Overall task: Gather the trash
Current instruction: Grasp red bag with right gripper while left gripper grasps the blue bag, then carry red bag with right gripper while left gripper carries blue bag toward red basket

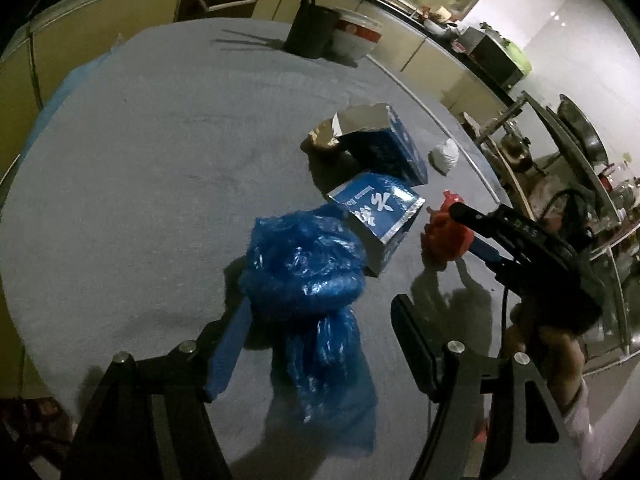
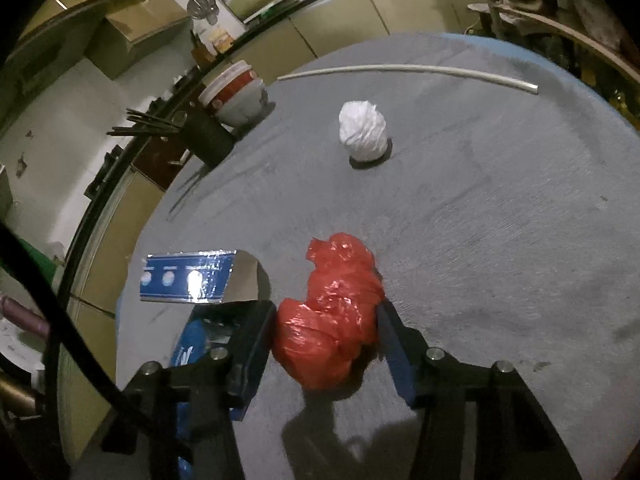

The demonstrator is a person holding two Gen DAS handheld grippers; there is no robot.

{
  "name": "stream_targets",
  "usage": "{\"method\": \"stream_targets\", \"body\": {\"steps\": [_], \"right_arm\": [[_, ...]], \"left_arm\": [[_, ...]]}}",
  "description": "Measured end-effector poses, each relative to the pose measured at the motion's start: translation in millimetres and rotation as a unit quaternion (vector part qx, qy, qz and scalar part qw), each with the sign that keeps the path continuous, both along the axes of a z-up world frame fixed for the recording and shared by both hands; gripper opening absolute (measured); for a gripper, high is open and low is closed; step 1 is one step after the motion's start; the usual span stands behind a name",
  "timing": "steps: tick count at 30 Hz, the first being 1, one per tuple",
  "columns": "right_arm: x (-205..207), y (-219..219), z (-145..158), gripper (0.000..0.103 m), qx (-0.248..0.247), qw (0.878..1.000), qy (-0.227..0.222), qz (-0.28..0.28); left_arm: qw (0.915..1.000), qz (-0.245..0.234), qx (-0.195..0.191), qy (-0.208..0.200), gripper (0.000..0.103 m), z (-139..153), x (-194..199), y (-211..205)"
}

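Trash sits between both jaws — your left gripper (image 1: 320, 344) straddles the blue bag (image 1: 304, 264) wide open, right gripper (image 2: 326, 344) brackets the red bag (image 2: 332, 312), part-open — neither's squeezing yet.

Room around me: grey tabletop (image 1: 140, 168), dimly lit. Beige cabinets (image 1: 100, 32) along the far wall; white wall (image 1: 560, 52) brightly lit. Cluttered counter (image 1: 452, 32) with microwave (image 1: 496, 60). Metal shelf rack (image 1: 580, 152) beside my tabletop.
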State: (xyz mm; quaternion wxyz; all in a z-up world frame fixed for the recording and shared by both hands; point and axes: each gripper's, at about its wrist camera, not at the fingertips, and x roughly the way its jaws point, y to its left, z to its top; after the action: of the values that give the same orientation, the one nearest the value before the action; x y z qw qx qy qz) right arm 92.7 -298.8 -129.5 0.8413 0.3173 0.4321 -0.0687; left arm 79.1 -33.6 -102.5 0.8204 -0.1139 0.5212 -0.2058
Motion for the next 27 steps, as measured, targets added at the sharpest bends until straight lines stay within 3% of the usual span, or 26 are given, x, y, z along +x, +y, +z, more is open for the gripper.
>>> {"method": "stream_targets", "body": {"steps": [2,3,5,7,13,22,27], "right_arm": [[0.7,3.0,1.3,0.051,-0.012,1.000,-0.005,0.005],[-0.3,4.7,3.0,0.049,-0.019,1.000,-0.009,0.010],[-5.2,6.5,7.1,0.040,-0.029,0.999,-0.017,0.015],[-12.0,6.6,10.5,0.038,-0.030,0.999,-0.023,0.019],[-41.5,4.7,24.0,0.035,-0.026,0.998,-0.051,0.029],[-102.0,6.3,57.4,0.032,-0.022,0.994,-0.096,0.038],[-132.8,12.0,67.9,0.030,-0.026,0.993,-0.105,0.043]], "left_arm": [[1.0000,0.000,-0.002,0.002,0.068,-3.5,1.4,-2.5],[1.0000,-0.001,-0.002,0.004,0.053,-5.7,2.0,-3.7],[0.9999,-0.004,-0.004,0.008,0.051,-8.3,3.3,-5.7],[1.0000,-0.001,0.002,0.003,0.047,-7.0,2.3,-7.0],[0.9996,-0.004,0.020,-0.022,0.046,5.9,-8.8,-10.5],[0.9931,-0.009,0.076,-0.089,0.046,42.2,-38.3,-18.5],[0.9900,-0.016,0.078,-0.116,0.046,58.7,-55.5,-17.9]]}}
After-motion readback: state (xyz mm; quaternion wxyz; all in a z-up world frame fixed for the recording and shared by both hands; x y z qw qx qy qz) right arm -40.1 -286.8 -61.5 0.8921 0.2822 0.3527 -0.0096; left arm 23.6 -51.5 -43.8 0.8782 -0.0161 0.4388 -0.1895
